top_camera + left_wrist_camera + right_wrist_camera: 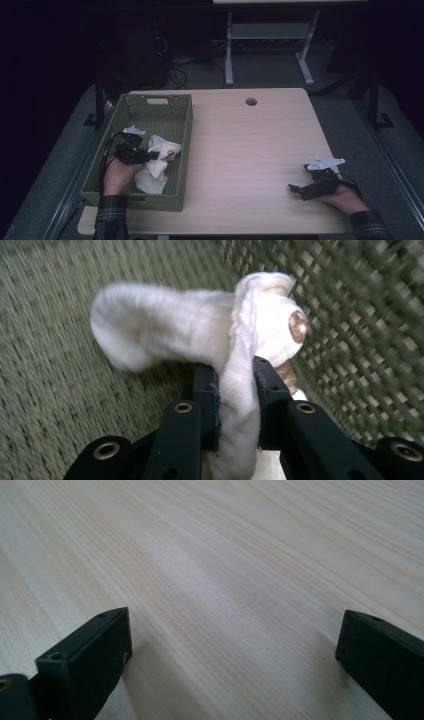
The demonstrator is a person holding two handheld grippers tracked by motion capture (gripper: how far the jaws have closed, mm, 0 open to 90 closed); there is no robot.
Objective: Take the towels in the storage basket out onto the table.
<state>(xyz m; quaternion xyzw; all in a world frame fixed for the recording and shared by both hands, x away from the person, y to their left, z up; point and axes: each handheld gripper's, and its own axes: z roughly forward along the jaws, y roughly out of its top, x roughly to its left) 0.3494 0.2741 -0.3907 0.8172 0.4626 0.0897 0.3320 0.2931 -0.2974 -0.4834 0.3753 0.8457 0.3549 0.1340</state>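
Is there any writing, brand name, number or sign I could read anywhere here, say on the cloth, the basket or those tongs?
None: no letters or numbers can be read on the white cloth, the green basket, the wooden table or either pair of tongs.
The brown mark on the cloth is a spot, not writing.

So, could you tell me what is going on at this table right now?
A person works with a gripper in each hand. The left gripper is shut on a white cloth inside the green woven basket at the table's left side, with more white cloth lying beneath it. The right gripper rests open on the bare wooden table, holding nothing.
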